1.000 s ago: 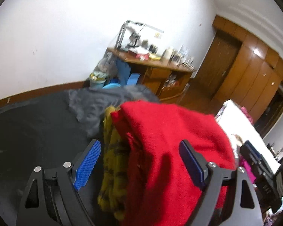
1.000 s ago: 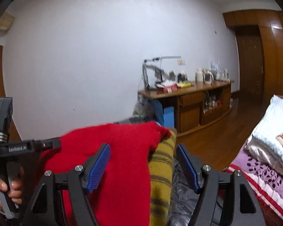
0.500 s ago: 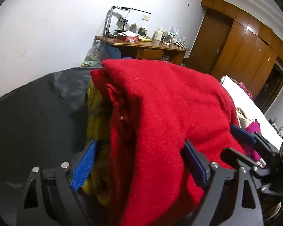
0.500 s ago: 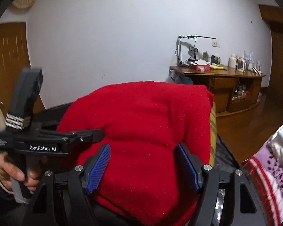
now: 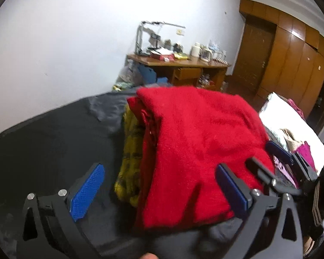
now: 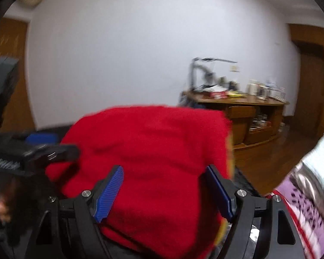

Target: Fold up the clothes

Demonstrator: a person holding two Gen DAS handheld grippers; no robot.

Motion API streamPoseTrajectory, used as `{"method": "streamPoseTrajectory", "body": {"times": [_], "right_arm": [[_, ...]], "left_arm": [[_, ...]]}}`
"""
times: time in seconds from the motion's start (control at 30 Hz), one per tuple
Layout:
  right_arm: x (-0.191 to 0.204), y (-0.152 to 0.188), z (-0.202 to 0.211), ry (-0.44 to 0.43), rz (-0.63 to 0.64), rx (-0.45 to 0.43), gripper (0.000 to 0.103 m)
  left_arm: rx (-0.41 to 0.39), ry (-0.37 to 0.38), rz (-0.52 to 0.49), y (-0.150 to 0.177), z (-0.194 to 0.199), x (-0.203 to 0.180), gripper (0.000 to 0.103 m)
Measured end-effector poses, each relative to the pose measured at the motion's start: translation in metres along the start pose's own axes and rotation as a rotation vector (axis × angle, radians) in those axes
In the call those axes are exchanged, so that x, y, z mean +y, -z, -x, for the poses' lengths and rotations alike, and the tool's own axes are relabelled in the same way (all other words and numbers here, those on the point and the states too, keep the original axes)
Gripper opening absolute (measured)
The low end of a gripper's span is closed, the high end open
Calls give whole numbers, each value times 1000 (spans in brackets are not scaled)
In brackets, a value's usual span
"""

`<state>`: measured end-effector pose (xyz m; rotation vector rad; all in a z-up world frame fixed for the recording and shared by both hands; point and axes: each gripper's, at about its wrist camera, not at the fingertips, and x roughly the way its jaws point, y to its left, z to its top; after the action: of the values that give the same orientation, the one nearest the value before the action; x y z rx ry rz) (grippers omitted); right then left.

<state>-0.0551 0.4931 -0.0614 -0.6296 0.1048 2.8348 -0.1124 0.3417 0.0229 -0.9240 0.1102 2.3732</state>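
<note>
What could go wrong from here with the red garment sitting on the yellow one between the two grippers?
1. The red garment lies on the yellow patterned garment with its side layers loose; a nudge from the open left gripper could spill the fold.
2. The right gripper straddles the red garment with its jaws open, so closing might pinch only some layers.
3. In the left wrist view the two grippers sit close together, so they might collide.

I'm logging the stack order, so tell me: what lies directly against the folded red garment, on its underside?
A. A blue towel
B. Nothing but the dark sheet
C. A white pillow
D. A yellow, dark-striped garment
D: in the left wrist view the yellow patterned garment shows beneath the edge of the red garment, both on the dark sheet.
</note>
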Motion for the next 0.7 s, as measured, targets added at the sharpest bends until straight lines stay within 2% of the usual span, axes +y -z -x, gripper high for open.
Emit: {"method": "streamPoseTrajectory", "body": {"times": [0.07, 0.2, 0.37, 0.57, 0.7], "right_arm": [[-8, -1, 2, 85, -39, -17, 80], [-25, -4, -1, 192, -94, -26, 80], [-25, -8, -3, 215, -93, -38, 80], [-17, -12, -8, 246, -46, -77, 80], [-16, -16, -10, 236, -39, -79, 80]], "left_arm": [[5, -12, 8, 1, 7, -4, 103], [-2, -100, -28, 2, 16, -16, 103], [-24, -163, -82, 8, 26, -28, 103], [-23, -173, -83, 9, 30, -34, 103], [-14, -171, -66, 10, 31, -36, 103]]}}
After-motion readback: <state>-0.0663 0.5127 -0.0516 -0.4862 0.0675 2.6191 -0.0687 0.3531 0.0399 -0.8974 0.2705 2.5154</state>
